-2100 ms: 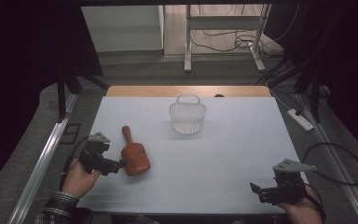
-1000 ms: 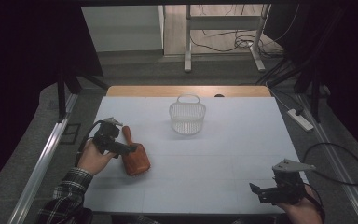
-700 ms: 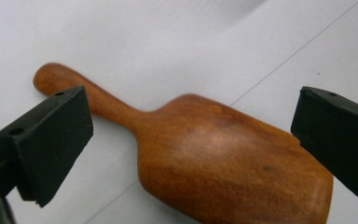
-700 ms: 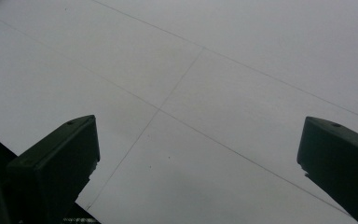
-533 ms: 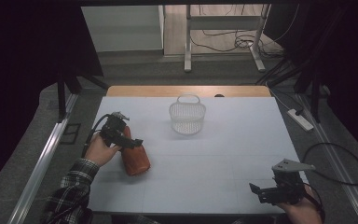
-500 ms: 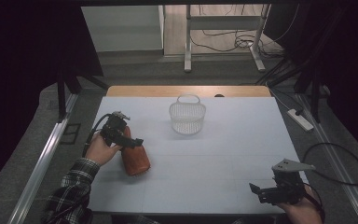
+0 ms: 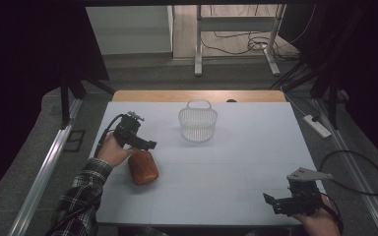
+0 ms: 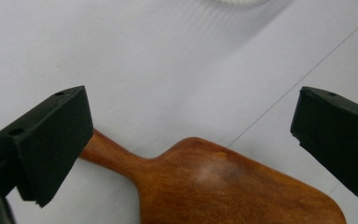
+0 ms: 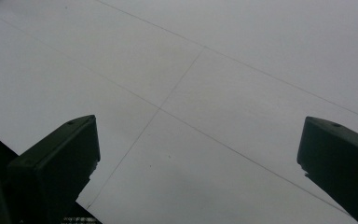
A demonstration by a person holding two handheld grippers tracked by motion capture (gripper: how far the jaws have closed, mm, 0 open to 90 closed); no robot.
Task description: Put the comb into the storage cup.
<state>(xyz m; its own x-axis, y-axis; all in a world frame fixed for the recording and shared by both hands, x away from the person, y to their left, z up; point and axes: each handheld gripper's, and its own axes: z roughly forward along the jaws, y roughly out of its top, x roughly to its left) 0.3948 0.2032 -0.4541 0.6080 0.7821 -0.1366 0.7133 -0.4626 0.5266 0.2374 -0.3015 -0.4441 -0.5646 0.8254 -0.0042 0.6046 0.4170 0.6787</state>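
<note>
Here, left gripper splayed over wooden scoop

Since the earlier pictures the left gripper has travelled from the table's left edge, beside the reddish-brown wooden scoop, forward and inward until its wide-spread jaws hang over the scoop's handle, the checked sleeve reaching further onto the white table.

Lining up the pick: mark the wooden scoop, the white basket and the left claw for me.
wooden scoop [image 7: 143,167], high view, on its bowl.
white basket [image 7: 198,127], high view, on its mesh wall.
left claw [image 8: 191,116], left gripper view, midway between its fingertips.
</note>
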